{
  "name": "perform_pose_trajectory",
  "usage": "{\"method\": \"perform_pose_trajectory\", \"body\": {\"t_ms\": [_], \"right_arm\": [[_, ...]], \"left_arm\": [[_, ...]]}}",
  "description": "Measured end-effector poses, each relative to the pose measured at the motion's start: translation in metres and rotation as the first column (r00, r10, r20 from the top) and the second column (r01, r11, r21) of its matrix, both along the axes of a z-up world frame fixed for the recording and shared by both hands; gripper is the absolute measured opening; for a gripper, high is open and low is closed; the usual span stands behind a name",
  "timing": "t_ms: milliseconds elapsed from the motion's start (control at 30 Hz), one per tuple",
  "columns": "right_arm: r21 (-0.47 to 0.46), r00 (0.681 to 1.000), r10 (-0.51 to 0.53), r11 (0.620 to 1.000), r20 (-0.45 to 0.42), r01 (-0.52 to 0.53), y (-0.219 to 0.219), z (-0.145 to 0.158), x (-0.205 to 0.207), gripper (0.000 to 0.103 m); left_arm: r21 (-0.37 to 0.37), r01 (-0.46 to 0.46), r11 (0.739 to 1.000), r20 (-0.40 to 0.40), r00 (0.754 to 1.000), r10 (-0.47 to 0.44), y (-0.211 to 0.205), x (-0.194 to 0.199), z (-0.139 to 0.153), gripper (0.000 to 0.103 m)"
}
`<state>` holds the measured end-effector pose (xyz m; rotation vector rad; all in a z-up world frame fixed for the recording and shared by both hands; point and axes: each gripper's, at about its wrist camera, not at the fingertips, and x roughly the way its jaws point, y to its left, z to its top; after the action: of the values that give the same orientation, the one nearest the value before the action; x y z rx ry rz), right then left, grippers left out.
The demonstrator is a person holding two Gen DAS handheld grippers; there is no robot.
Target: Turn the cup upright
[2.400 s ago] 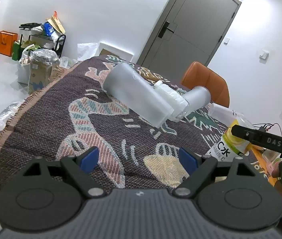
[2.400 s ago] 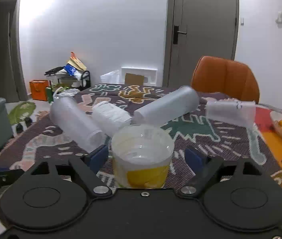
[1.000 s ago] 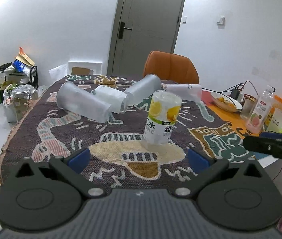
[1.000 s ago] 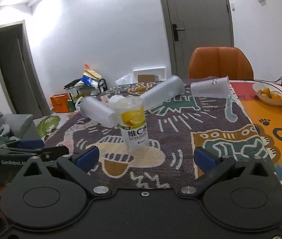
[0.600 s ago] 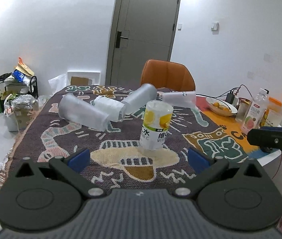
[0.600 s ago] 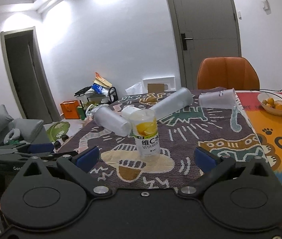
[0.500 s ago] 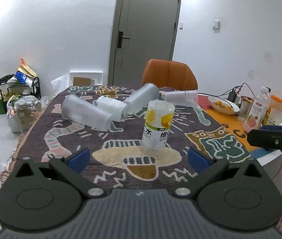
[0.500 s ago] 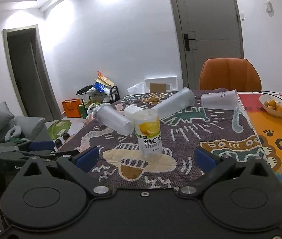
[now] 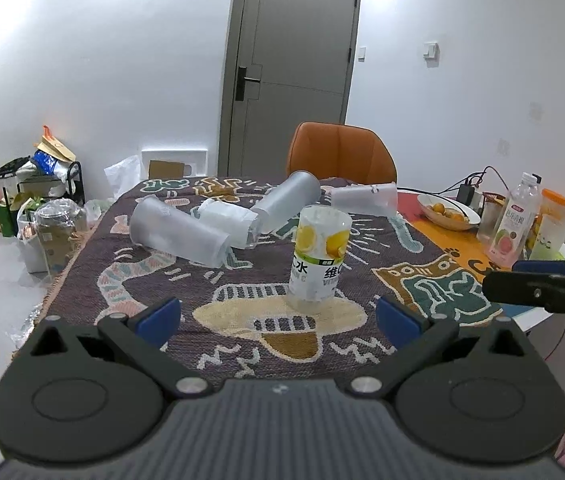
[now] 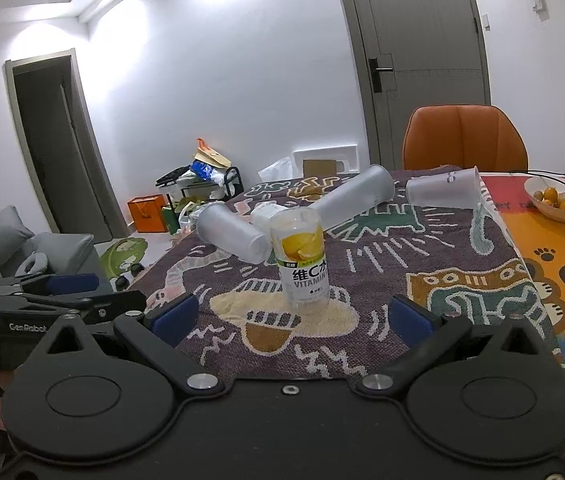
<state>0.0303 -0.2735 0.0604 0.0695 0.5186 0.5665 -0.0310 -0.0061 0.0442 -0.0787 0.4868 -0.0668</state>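
A clear plastic cup with a lemon label point(image 9: 319, 255) stands upright on the patterned cloth point(image 9: 122, 280); it also shows in the right wrist view point(image 10: 303, 257). My left gripper point(image 9: 278, 316) is open and empty, held back from the cup near the table's front edge. My right gripper point(image 10: 290, 316) is open and empty too, also short of the cup. Each gripper shows at the side of the other's view.
Several frosted cups lie on their sides behind the upright cup point(image 9: 180, 234) point(image 9: 290, 200) point(image 10: 442, 190). A bowl of fruit point(image 10: 560, 198), bottles point(image 9: 516, 220) and an orange chair point(image 9: 340, 152) stand at the right and back.
Both grippers have drawn back and up from the upright cup, which stands alone. 2.4 s ago the cup sat between the right gripper's fingers.
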Motion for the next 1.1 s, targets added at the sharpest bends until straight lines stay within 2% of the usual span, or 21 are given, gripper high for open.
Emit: {"method": "perform_pose_trajectory", "body": {"t_ms": [167, 433, 1100], "right_arm": [[0.002, 1.000, -0.003, 1.000, -0.003, 0.003, -0.0004, -0.0005, -0.0001, 0.103], [0.000, 1.000, 0.004, 1.000, 0.000, -0.004, 0.0013, 0.0002, -0.0007, 0.103], [0.007, 1.000, -0.006, 1.000, -0.004, 0.006, -0.0004, -0.0003, 0.0005, 0.103]], "left_arm": [[-0.009, -0.011, 1.000, 0.005, 1.000, 0.011, 0.0038, -0.0019, 0.0025, 0.103], [0.024, 0.007, 1.000, 0.023, 1.000, -0.007, -0.0017, -0.0063, 0.0026, 0.103], [0.017, 0.009, 1.000, 0.011, 1.000, -0.010, -0.0024, -0.0063, 0.0033, 0.103]]}}
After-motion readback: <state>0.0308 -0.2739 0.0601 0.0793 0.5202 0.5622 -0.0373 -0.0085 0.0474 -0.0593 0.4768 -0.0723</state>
